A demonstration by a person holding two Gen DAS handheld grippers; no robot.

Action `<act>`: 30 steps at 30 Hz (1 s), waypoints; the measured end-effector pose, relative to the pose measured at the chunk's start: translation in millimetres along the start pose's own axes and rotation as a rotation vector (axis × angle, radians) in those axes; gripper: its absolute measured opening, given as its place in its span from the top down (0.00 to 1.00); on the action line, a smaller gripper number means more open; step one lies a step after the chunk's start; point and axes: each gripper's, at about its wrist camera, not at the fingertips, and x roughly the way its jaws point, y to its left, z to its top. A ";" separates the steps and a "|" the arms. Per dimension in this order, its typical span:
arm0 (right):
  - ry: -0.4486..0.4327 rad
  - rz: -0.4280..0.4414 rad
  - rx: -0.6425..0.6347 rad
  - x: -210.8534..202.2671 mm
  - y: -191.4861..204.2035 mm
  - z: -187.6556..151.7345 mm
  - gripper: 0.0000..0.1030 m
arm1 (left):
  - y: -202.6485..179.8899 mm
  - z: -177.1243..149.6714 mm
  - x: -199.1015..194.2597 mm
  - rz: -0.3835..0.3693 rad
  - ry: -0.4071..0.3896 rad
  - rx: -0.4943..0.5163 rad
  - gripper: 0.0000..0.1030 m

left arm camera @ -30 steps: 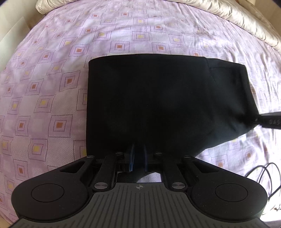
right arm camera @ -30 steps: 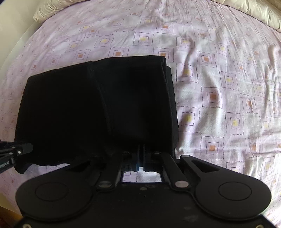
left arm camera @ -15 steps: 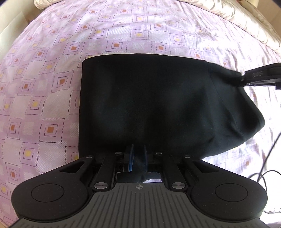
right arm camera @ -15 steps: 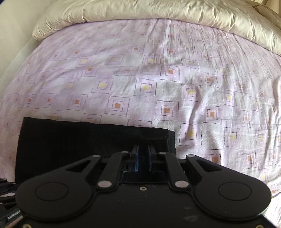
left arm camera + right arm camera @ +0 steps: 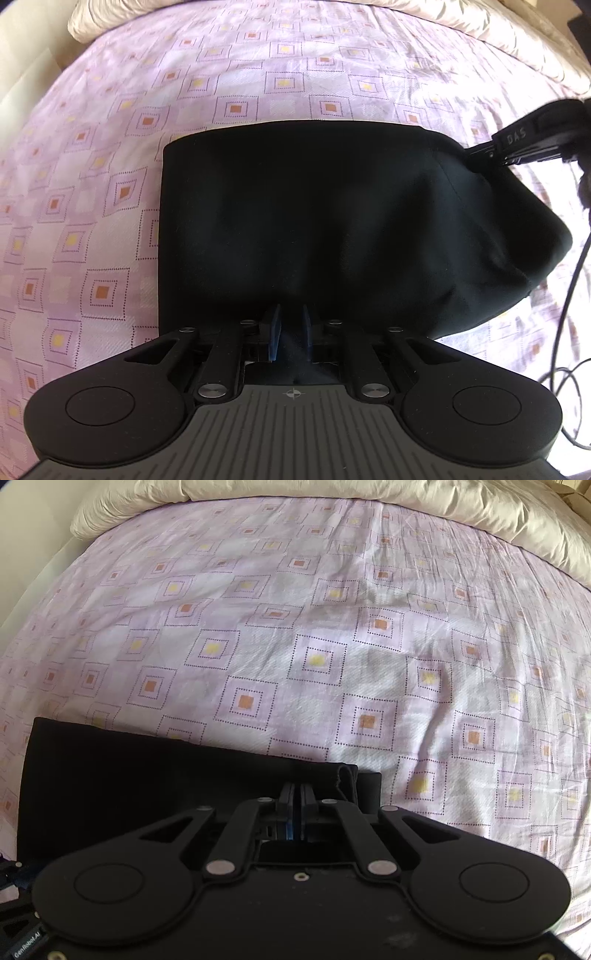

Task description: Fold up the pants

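Black pants (image 5: 314,221) lie folded on the purple patterned bed sheet (image 5: 110,184). My left gripper (image 5: 291,332) is shut on the near edge of the pants, with cloth between its blue pads. My right gripper (image 5: 295,805) is shut on the far right corner of the pants (image 5: 147,775). The right gripper also shows in the left wrist view (image 5: 517,142), pinching the top right corner of the pants. The right side of the pants bulges up loosely.
A cream duvet (image 5: 332,494) is bunched along the far end of the bed. Black cables (image 5: 569,332) hang at the right in the left wrist view. The bed's pale left edge (image 5: 22,590) shows at the left.
My right gripper has carried its corner of the pants from the near side up and over to the far edge. My left gripper has stayed shut on the near edge.
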 end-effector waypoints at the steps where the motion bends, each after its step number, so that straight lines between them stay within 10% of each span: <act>1: 0.000 0.007 0.013 -0.2 -4.1 1.9 1.00 | -1.4 -1.1 0.0 0.008 -0.004 0.007 0.88; 8: -0.074 -0.024 -0.004 -24.2 -2.1 -25.8 0.99 | 3.8 2.4 -9.1 -0.013 -0.009 0.002 0.88; 10: -0.114 -0.103 0.018 -39.3 -4.1 -33.3 0.77 | 4.1 5.5 -17.3 0.008 -0.031 -0.011 0.88; 19: -0.355 -0.087 -0.039 -143.5 9.5 -81.2 0.58 | -16.4 9.2 -79.7 0.073 -0.156 -0.076 0.87; 30: -0.243 0.052 0.042 -201.9 5.5 -140.0 0.57 | -67.4 -27.7 -138.4 0.112 -0.173 -0.185 0.87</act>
